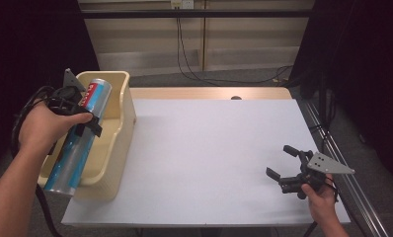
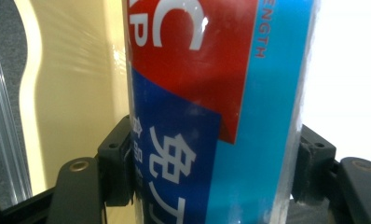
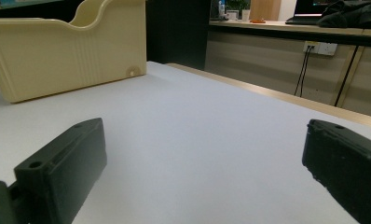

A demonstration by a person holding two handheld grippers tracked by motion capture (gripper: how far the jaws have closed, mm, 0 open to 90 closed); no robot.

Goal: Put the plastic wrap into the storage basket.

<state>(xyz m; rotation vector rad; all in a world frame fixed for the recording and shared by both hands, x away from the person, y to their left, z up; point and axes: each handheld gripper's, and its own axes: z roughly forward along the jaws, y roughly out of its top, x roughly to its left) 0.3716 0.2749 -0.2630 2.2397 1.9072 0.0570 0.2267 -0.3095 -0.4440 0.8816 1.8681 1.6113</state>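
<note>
Our left tool (image 1: 83,123) is clamped mid-length on the long wrap tube (image 1: 81,133), tilted over the cream bin (image 1: 119,133) at the worktop's (image 1: 209,148) left edge. It looks light, stiff and glossy, so likely slippery; a central hold suits. Our right tool (image 1: 282,162) rests apart, near right.

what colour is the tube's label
Red, dark blue and light blue with white lettering on the tube; the left gripper view shows it best.

Tube (image 1: 81,133) lies over the bin (image 1: 118,133), at table's (image 1: 209,148) left.
</note>
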